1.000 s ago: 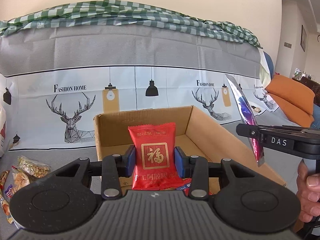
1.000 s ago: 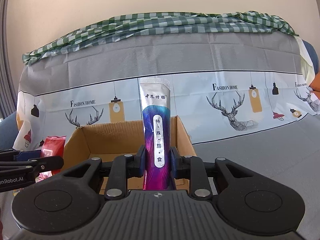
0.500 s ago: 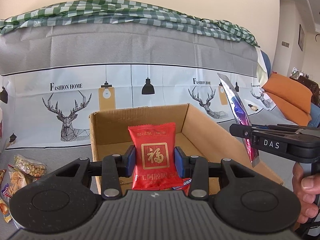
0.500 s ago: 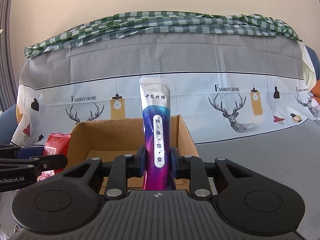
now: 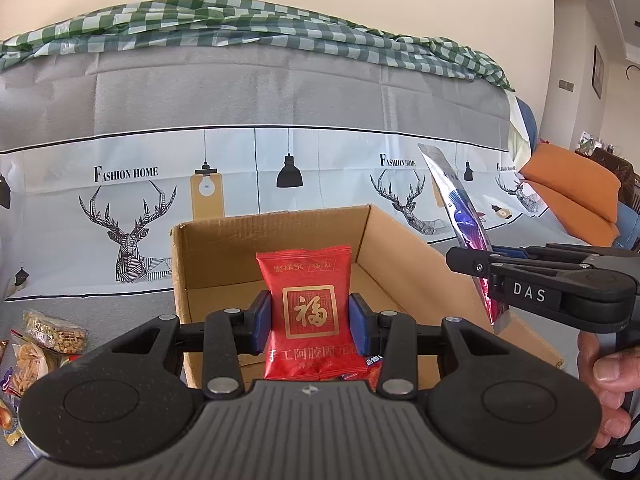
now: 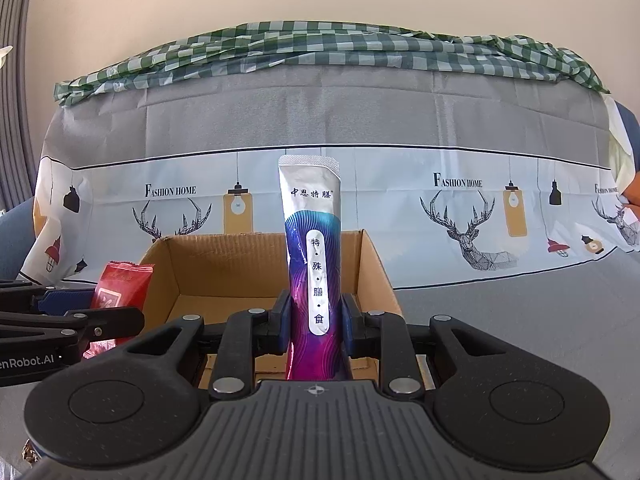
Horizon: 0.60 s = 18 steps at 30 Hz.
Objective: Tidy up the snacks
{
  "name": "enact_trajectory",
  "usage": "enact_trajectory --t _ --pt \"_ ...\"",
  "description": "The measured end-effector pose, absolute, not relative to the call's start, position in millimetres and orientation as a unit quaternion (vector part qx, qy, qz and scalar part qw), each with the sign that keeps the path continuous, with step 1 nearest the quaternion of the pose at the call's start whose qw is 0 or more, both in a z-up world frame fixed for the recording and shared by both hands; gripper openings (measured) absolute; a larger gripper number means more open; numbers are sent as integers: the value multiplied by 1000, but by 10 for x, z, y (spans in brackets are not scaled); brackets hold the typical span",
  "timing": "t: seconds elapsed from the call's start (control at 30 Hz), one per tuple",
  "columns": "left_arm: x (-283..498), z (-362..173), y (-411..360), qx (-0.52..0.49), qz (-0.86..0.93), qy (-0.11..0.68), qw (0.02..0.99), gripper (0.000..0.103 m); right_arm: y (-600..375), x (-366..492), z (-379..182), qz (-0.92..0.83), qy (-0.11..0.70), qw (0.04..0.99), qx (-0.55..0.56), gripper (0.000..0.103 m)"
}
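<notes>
My left gripper (image 5: 310,322) is shut on a red snack packet (image 5: 308,296) with a gold character, held upright just above the near edge of an open cardboard box (image 5: 404,248). My right gripper (image 6: 314,318) is shut on a tall silver and purple sachet (image 6: 314,248), held upright in front of the same box (image 6: 376,268). In the left wrist view the right gripper (image 5: 486,276) and its sachet (image 5: 460,208) hang over the box's right wall. In the right wrist view the left gripper (image 6: 100,320) with the red packet (image 6: 116,288) is at the box's left side.
Several loose snack bags (image 5: 44,340) lie on the grey cover left of the box. A sofa back draped with a deer-print cloth (image 5: 132,216) and a green checked cloth (image 5: 240,28) stands behind. Orange cushions (image 5: 572,200) lie at the right.
Both grippers have moved a little nearer and to the left relative to the box, still holding their packets. The right gripper has drifted further over the box's right wall.
</notes>
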<state>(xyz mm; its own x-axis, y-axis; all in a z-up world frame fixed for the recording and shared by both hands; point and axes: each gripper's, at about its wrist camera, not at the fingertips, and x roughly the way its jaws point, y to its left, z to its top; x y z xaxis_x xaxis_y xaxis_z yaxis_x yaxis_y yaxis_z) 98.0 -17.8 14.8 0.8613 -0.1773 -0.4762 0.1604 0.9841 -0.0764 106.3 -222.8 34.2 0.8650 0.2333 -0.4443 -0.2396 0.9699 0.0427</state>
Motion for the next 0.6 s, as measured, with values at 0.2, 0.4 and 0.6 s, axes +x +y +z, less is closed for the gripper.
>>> enact_trajectory --t 0.2,0.4,0.6 --pt "961 155 -178 -19 -89 246 965 44 -2217 1054 343 125 228 966 -11 26" --pt "957 155 -179 -20 -89 246 965 44 -2223 1056 344 128 227 965 -15 26" --pt "951 167 -187 -22 -90 245 965 44 -2212 1053 344 131 226 965 -18 26"
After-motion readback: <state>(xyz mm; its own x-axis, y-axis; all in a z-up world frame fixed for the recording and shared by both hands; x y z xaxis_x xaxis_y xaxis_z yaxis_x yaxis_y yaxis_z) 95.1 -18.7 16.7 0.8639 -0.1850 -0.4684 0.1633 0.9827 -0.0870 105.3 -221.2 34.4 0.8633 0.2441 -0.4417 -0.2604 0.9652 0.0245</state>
